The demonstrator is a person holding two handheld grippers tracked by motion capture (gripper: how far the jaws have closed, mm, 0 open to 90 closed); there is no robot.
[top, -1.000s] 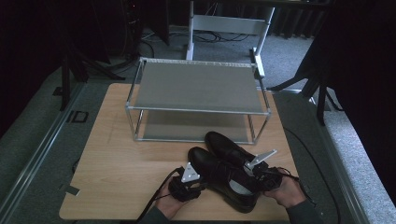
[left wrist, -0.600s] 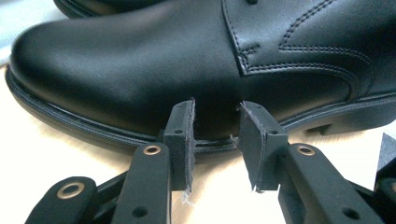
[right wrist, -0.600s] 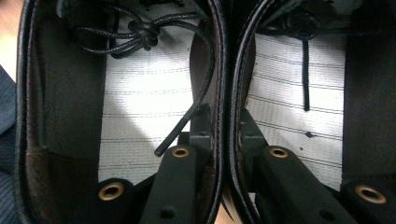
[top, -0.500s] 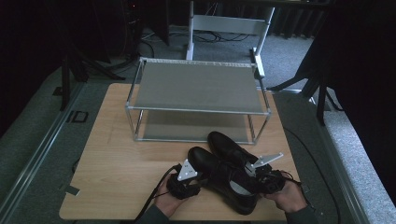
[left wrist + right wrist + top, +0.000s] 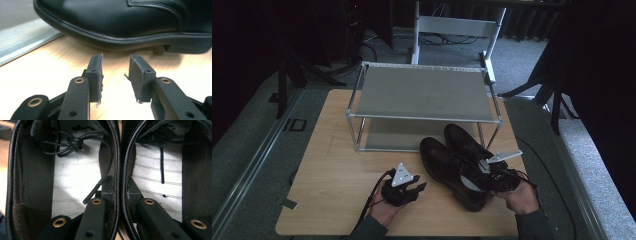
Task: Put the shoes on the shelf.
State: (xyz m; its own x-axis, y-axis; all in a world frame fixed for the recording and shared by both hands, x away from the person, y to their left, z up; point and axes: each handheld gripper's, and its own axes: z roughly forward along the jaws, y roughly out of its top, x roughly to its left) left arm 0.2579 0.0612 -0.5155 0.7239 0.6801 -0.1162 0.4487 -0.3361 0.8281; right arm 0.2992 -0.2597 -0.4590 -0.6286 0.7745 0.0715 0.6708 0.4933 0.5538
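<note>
Two black leather lace-up shoes (image 5: 447,167) lie side by side at the table's front right, toes toward the rack. My right gripper (image 5: 493,179) is at their heel ends, shut on the two touching inner walls (image 5: 119,170), one jaw inside each shoe, over the pale insoles (image 5: 75,177). My left gripper (image 5: 418,188) sits low over the table to the left of the shoes. Its jaws have just been opening and nothing is between them (image 5: 115,75). The side and sole of the nearer shoe (image 5: 120,20) lie just beyond its fingertips.
A two-tier metal rack (image 5: 422,92) with grey shelves stands at the back of the wooden table (image 5: 337,170). Bare wood spreads out on the left half. A metal chair frame (image 5: 457,25) stands on the floor behind the rack.
My left gripper has drawn back leftward from the shoe's side and its jaws stand wider. The right gripper, still clamped on the shoes, has lifted a little.
</note>
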